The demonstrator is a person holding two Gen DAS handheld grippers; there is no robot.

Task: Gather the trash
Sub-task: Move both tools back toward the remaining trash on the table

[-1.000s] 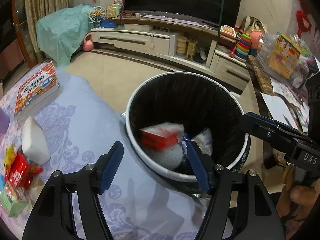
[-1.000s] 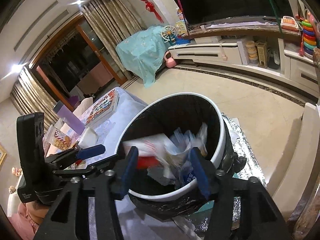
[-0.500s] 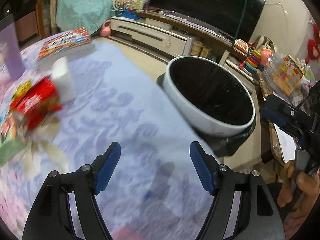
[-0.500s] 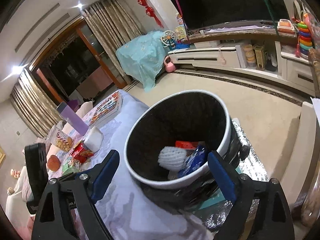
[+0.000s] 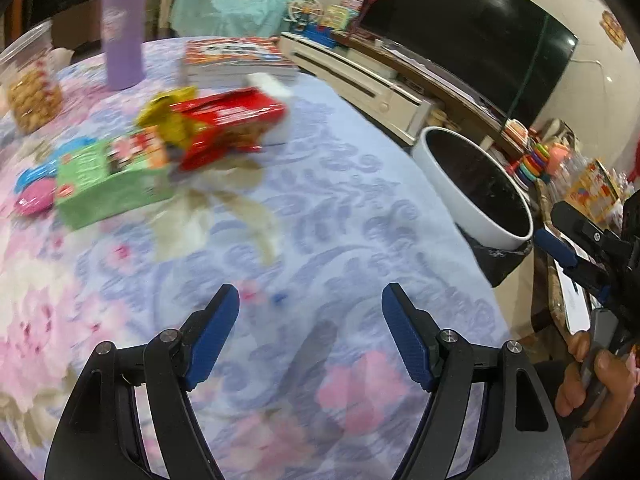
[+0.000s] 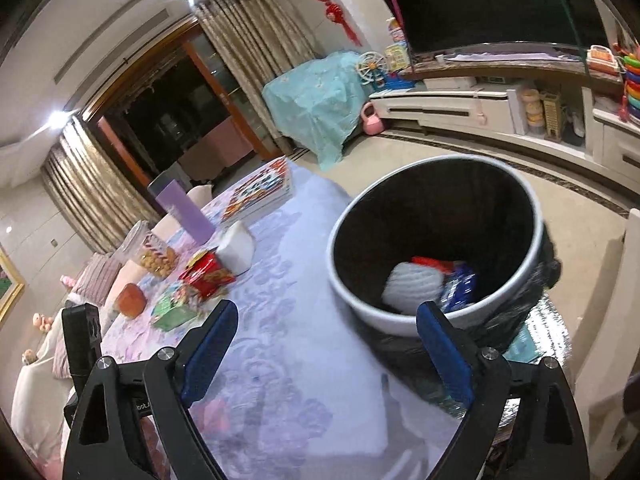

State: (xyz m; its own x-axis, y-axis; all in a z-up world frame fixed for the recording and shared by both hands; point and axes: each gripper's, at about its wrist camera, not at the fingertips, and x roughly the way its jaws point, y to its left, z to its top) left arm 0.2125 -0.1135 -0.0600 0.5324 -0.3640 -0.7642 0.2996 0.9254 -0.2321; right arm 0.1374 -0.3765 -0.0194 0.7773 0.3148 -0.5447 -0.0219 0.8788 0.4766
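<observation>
A white bin point(image 6: 436, 240) with a black liner stands beside the table's edge; it holds a white foam net point(image 6: 412, 286), a red pack and a blue wrapper. It also shows in the left wrist view point(image 5: 472, 184). On the table lie a red snack box point(image 5: 228, 124), a yellow wrapper point(image 5: 168, 118) and a green carton point(image 5: 108, 176). My left gripper point(image 5: 310, 336) is open and empty above the flowered cloth, short of that pile. My right gripper point(image 6: 326, 350) is open and empty near the bin's rim.
A purple bottle point(image 5: 122, 28), a cookie jar point(image 5: 28, 80), a stack of books point(image 5: 236, 60) and a white tissue pack point(image 6: 238, 246) stand farther back on the table. A TV unit point(image 6: 500, 108) lines the far wall. The bin stands off the table's right edge.
My left gripper swung left from over the bin toward the trash pile on the table. My right gripper let its trash fall into the bin, opened wide and drew back.
</observation>
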